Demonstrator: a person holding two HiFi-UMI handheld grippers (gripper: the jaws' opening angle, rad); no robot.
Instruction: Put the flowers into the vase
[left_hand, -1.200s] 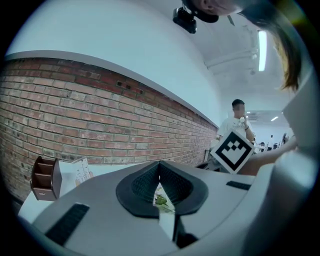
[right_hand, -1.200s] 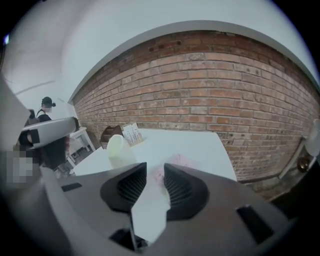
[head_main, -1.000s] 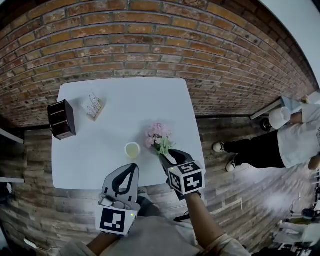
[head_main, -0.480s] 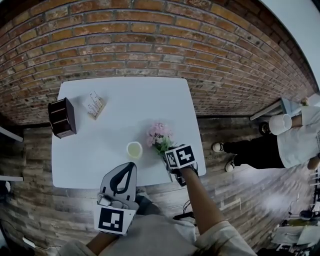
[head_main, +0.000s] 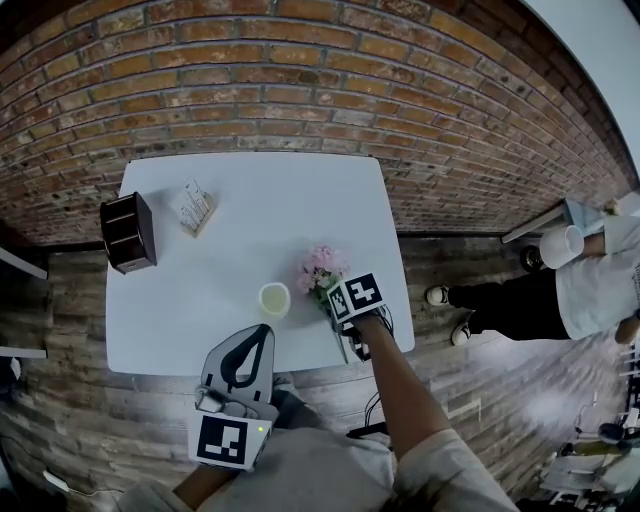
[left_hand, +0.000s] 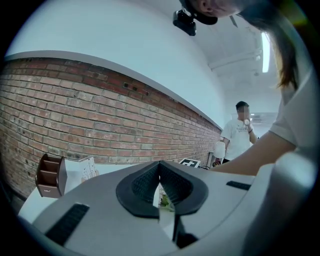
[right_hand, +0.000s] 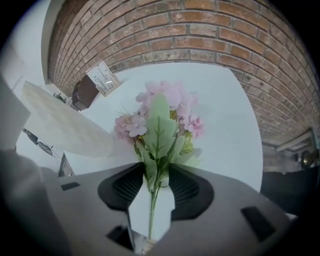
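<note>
The vase (head_main: 274, 299) stands upright on the white surface (head_main: 250, 200); the pink flowers (head_main: 322, 266) lie on the surface just right of the vase, blooms toward the brick wall (head_main: 300, 80), stems toward the near edge; the right claw (right_hand: 156, 170) points steeply down over those stems, right of the vase, its jaws apart with the green stems and leaves between them, not clamped; the left claw (left_hand: 160, 166) hovers on the near side of the vase, beyond the surface's near edge, jaws together on nothing; a brown box (head_main: 128, 232) and a card stand (head_main: 195, 207) sit well left of the vase, toward the wall.
</note>
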